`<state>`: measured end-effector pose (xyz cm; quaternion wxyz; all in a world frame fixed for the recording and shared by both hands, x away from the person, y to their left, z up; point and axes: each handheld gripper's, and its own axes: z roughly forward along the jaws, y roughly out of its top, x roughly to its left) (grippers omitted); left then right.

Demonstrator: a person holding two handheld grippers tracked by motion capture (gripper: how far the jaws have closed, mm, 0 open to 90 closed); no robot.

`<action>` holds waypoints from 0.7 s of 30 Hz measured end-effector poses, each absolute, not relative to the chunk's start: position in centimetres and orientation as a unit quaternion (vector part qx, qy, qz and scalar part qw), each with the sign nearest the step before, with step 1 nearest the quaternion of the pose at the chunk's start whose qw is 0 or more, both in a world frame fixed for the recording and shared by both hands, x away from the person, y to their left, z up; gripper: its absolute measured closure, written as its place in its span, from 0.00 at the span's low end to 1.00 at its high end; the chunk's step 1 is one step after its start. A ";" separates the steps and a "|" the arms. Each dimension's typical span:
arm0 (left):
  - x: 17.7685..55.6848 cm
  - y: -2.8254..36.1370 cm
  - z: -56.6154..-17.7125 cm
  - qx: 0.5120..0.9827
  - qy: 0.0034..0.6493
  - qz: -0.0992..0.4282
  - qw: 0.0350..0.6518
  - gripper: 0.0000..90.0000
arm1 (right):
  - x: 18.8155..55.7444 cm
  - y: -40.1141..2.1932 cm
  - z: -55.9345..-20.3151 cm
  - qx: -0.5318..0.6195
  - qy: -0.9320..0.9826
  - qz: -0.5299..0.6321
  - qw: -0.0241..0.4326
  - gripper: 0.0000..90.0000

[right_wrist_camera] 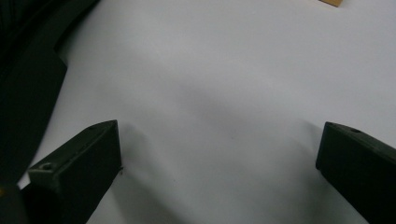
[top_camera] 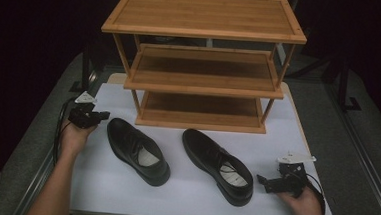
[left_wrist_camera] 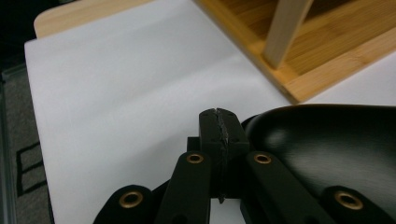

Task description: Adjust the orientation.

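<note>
Logging two black shoes: left shoe [top_camera: 138, 151] and right shoe [top_camera: 218, 166], toes toward eleven o'clock, heels five. My left gripper [top_camera: 101, 115] is pressed together, empty; my right gripper [top_camera: 262, 183] spread apart.

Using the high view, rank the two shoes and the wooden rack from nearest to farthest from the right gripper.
1. Right shoe, just left of the right gripper.
2. Left shoe, farther left, mid-table.
3. Wooden rack, at the table's back; close to the left shoe's rank.

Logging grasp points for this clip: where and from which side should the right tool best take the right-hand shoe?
Probably the heel collar of the right-hand shoe, coming from its near right, where the right tool already sits open. The heel faces the person, and the open mouth leaves a thin rim that the jaws could straddle, one inside and one outside.
</note>
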<state>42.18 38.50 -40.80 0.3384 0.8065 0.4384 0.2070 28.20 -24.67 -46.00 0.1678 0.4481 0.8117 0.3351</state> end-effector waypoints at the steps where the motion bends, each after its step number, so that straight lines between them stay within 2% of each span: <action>1: 42.4 38.6 -41.1 0.808 0.439 0.204 0.337 1.00 | 28.2 -24.7 -46.0 0.448 0.812 0.335 0.168 0.00; 4: 42.6 38.6 -42.1 0.810 0.441 0.185 0.339 1.00 | 28.2 -24.7 -46.0 0.448 0.812 0.335 0.168 0.00; 12: 42.6 38.5 -42.3 0.806 0.436 0.183 0.356 1.00 | 28.2 -24.7 -46.0 0.448 0.812 0.335 0.168 0.00; 21: 42.1 36.3 -42.8 0.810 0.412 0.162 0.384 1.00 | 28.2 -24.7 -46.0 0.448 0.812 0.335 0.168 0.00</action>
